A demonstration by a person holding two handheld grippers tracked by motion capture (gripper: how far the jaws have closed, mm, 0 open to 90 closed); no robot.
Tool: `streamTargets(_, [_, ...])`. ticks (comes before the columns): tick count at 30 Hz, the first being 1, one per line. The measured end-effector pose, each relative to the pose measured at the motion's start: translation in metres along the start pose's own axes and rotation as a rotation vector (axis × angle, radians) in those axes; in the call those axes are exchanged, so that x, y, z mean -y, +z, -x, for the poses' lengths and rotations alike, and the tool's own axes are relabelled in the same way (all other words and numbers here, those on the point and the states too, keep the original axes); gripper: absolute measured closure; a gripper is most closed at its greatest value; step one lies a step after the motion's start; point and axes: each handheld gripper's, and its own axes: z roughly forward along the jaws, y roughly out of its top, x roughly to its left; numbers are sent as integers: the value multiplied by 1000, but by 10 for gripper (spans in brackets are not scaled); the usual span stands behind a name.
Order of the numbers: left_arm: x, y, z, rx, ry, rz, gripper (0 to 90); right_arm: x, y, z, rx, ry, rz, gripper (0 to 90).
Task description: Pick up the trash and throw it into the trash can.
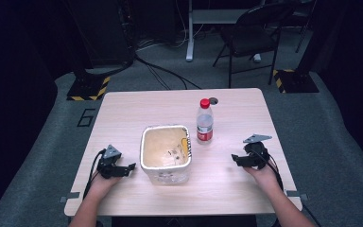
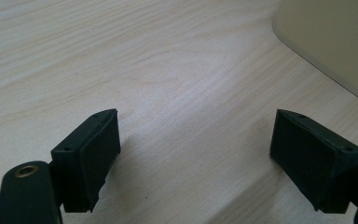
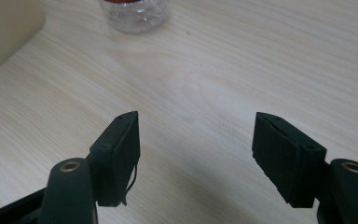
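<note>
The left tongs rest on the pale wooden tabletop with jaws spread and nothing between them, just left of the one cream square plastic tub. The right tongs lie spread and empty too, right of the tub. One clear plastic water bottle with a red cap and red label stands upright just beyond the tub's far right corner, near the right tongs. It looks light, smooth and likely slippery, its thin wall liable to dent; the labelled middle seems the best hold. The open-topped tub looks stiff and light.
</note>
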Motion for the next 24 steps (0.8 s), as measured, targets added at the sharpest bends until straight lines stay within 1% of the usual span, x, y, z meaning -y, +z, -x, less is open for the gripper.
streamTargets(1, [0,0,0,0,0,0,159,-3,-1,-2,1,9,4,328])
streamTargets(2, [0,0,0,0,0,0,159,-6,-3,-2,-6,-2,2,330])
streamTargets(3, [0,0,0,0,0,0,159,-10,-4,-2,-12,-1,5,340])
streamTargets(5, [0,0,0,0,0,0,159,-12,-5,-3,-15,4,8,341])
streamTargets(7, [0,0,0,0,0,0,159,-17,-7,-4,-26,-6,24,342])
streamTargets(8, [0,0,0,0,0,0,159,-19,-8,-6,-26,0,23,341])
streamTargets(9, [0,0,0,0,-1,0,159,-20,-8,-6,-28,-13,26,339])
streamTargets(11, [0,0,0,0,0,0,159,-21,-8,-7,-26,-16,31,334])
streamTargets(12, [0,0,0,0,0,0,159,-23,-8,-8,-24,-8,29,327])
streamTargets(13, [0,0,0,0,0,0,159,-25,-8,-8,-23,-24,35,313])
streamTargets(15, [0,0,0,0,0,0,159,-27,-8,-9,-21,-23,37,305])
streamTargets(16, [0,0,0,0,0,0,159,-31,-7,-9,-24,-35,43,287])
streamTargets(18, [0,0,0,0,0,0,159,-35,-7,-10,-28,-22,49,270])
streamTargets(24, [0,0,0,0,0,0,159,-44,-2,-13,-46,-19,72,236])
